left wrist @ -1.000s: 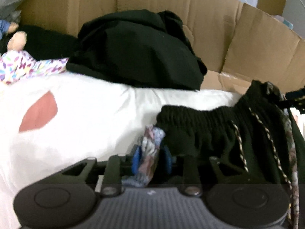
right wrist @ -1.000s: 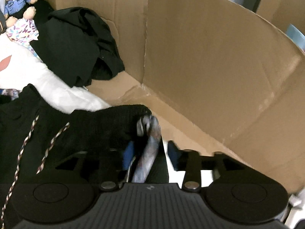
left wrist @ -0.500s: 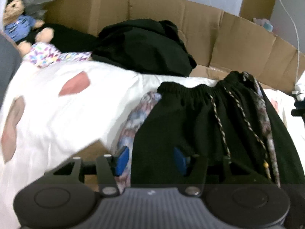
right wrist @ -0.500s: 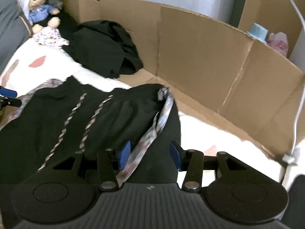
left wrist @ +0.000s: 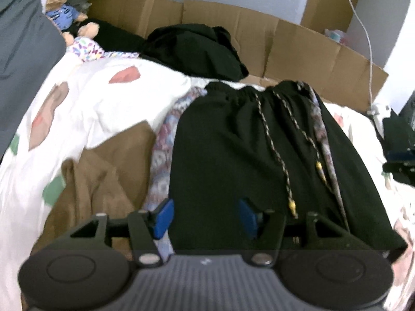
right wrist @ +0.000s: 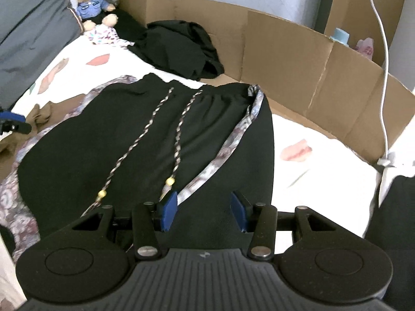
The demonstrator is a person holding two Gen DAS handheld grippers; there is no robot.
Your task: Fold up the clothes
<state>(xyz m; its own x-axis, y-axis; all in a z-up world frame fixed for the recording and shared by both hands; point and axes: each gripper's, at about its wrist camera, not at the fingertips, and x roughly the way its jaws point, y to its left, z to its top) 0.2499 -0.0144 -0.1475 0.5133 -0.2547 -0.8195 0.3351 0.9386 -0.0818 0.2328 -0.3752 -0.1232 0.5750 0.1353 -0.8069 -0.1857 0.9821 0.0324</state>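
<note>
I let go of both waistband corners and pull back, so my left gripper [left wrist: 205, 216] and right gripper [right wrist: 205, 211] now hover with jaws wide apart over the black drawstring trousers [right wrist: 145, 140], spread flat on the bed [left wrist: 85, 98], ready for folding.

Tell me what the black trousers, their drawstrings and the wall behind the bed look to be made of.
Black trousers: soft matte knit or woven fabric, gathered at the elastic waistband; patterned side trim.
Drawstrings: braided two-tone cord, tipped with glossy yellowish beads, probably plastic or wood.
Wall: plain brown corrugated cardboard, creased at its folds.
</note>
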